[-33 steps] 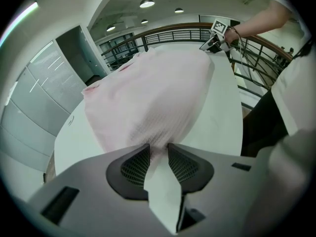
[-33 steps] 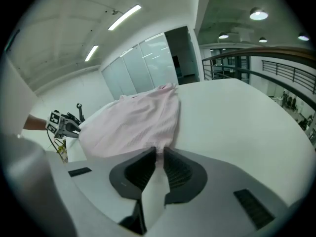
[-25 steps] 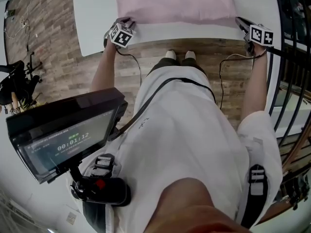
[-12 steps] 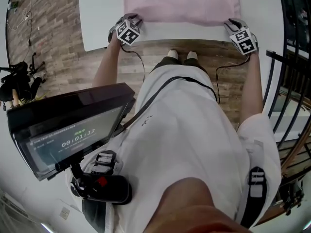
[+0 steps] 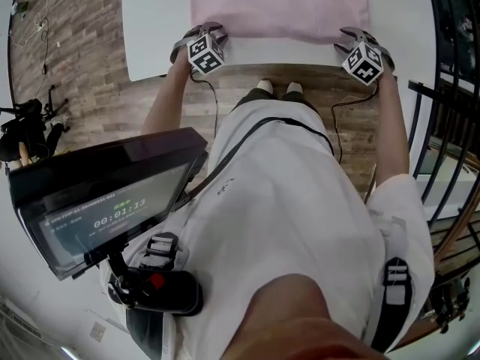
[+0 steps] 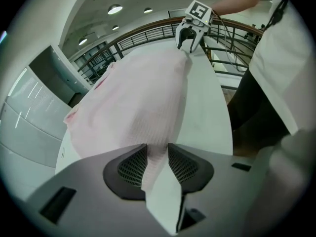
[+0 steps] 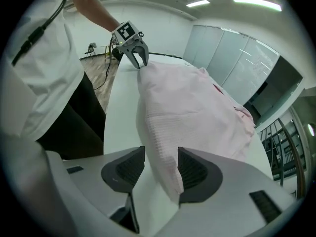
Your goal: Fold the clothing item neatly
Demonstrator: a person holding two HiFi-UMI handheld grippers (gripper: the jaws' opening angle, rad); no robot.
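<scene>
A pink garment (image 5: 277, 6) lies spread on the white table (image 5: 154, 21), its near hem along the table's front edge. My left gripper (image 5: 204, 30) is at the hem's near left corner, and in the left gripper view (image 6: 157, 154) its pads pinch a fold of the pink cloth (image 6: 133, 102). My right gripper (image 5: 351, 36) stands at the near right corner. Its jaws have just been opening. In the right gripper view (image 7: 161, 164) the hem (image 7: 192, 102) lies loose between them, resting against one pad with a gap at the other. Each gripper shows in the other's view across the hem.
The table's front edge runs just behind both grippers, with the person's feet (image 5: 274, 87) on the wooden floor (image 5: 82, 73) below it. A dark railing (image 5: 442, 126) stands at the right. A screen on a mount (image 5: 97, 201) hangs by the person's left side.
My right gripper has moved left along the hem, rolled over and opened its jaws. My left gripper has shifted a little to the right, still closed on the cloth.
</scene>
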